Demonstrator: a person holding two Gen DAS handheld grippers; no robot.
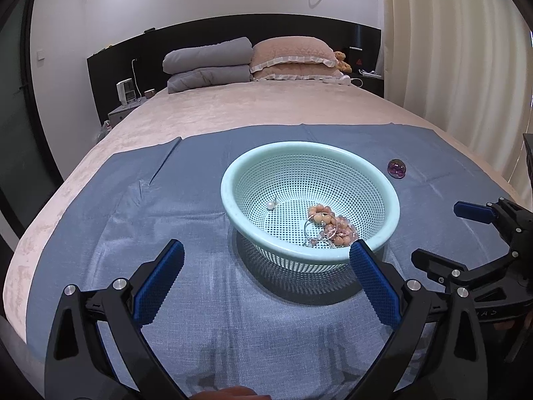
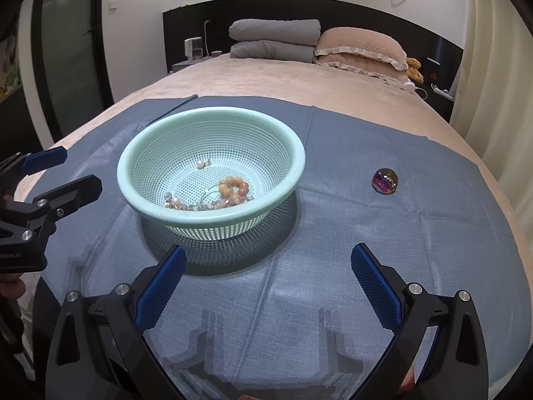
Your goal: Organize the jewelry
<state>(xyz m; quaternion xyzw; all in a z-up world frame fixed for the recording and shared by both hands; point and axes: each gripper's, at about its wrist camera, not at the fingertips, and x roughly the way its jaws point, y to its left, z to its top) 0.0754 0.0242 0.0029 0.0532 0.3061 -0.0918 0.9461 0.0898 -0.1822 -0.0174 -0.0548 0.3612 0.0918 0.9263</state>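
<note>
A mint-green perforated basket (image 1: 393, 206) (image 2: 296, 166) stands on a blue cloth (image 1: 166, 200) (image 2: 366, 233). Inside lie a peach bead bracelet (image 1: 321, 217) (image 2: 233, 186), a string of small pale beads (image 2: 186, 204), a thin silver ring (image 1: 308, 230) and a pearl earring (image 1: 272, 204) (image 2: 201, 164). A purple glassy bead piece (image 1: 396, 168) (image 2: 384, 180) rests on the cloth to the basket's right. My left gripper (image 1: 266, 256) is open just in front of the basket, nothing between its fingers. My right gripper (image 2: 265, 260) is open near the basket's front right, also holding nothing.
The cloth covers the foot of a bed with a beige cover (image 1: 250, 106). Grey folded quilts (image 1: 208, 63) and pink pillows (image 1: 296, 56) lie at the headboard. A cream curtain (image 1: 449, 50) hangs on the right. The other gripper shows at each view's edge (image 1: 483, 233) (image 2: 40, 183).
</note>
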